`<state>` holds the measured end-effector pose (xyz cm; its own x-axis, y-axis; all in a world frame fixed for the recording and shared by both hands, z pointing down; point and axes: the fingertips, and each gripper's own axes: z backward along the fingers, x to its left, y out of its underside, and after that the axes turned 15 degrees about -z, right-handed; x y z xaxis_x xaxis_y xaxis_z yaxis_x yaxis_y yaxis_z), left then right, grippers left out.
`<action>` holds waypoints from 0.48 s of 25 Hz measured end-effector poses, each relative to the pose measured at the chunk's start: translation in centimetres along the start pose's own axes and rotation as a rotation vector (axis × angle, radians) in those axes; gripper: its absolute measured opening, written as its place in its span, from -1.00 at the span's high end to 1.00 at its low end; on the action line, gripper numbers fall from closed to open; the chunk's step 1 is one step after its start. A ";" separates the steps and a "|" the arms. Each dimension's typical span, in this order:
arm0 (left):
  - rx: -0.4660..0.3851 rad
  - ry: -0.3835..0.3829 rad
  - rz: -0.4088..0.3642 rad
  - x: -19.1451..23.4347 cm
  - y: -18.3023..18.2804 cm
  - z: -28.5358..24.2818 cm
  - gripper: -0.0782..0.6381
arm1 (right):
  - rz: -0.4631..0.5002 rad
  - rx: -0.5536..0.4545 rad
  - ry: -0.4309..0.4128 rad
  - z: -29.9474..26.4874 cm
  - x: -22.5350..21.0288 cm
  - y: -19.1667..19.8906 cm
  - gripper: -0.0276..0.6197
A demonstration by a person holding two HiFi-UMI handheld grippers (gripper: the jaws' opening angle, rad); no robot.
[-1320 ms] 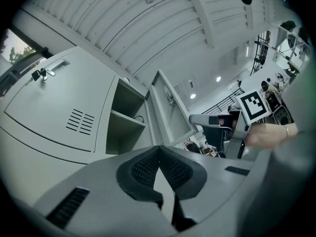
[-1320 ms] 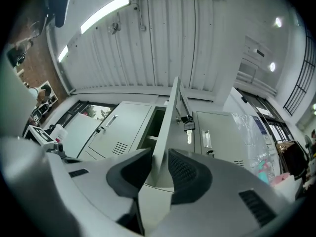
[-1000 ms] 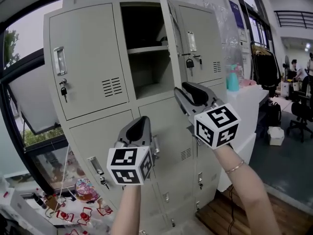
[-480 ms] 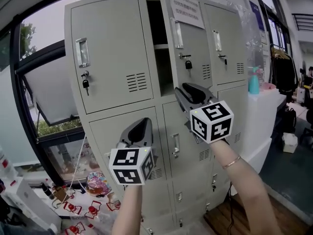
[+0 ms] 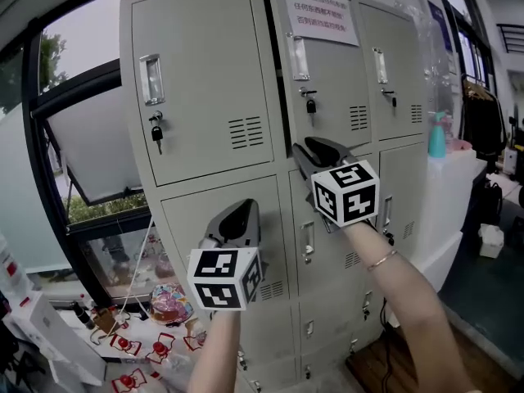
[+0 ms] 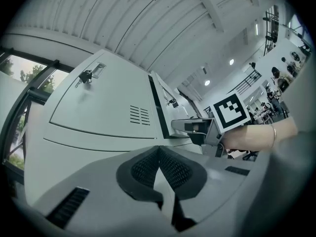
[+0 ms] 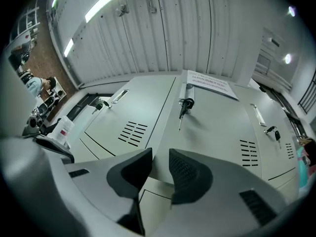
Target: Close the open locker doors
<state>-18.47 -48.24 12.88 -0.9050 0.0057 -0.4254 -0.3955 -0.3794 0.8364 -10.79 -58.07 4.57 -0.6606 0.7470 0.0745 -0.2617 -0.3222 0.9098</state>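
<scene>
The locker unit (image 5: 270, 170) is a light grey steel cabinet that fills the centre of the head view. The upper middle door (image 5: 332, 88) carries a white paper notice (image 5: 319, 11) at its top. Below the notice are a recessed handle (image 5: 300, 56), a hanging key (image 5: 310, 105) and a louvred vent (image 5: 358, 118). This door stands almost flush, with a narrow dark gap (image 5: 279, 72) along its left edge. The upper left door (image 5: 205, 72) and the upper right door (image 5: 397, 72) sit flush, and each has its own handle and key. The lower doors (image 5: 327, 260), at lower centre of the frame, also sit flush.
</scene>
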 end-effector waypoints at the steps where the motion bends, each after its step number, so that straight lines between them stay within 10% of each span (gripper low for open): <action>1: 0.002 0.002 0.002 0.1 0.2 0.0 0.73 | 0.001 0.008 0.002 -0.4 0.0 0.3 0.59; 12: 0.009 -0.011 0.009 1.8 1.9 -0.4 0.73 | -0.016 0.095 0.038 -3.4 -0.9 3.5 0.67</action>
<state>-20.82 -49.31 13.53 -0.9101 0.0128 -0.4141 -0.3889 -0.3708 0.8434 -13.46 -61.83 6.31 -0.6835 0.7285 0.0453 -0.2061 -0.2523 0.9455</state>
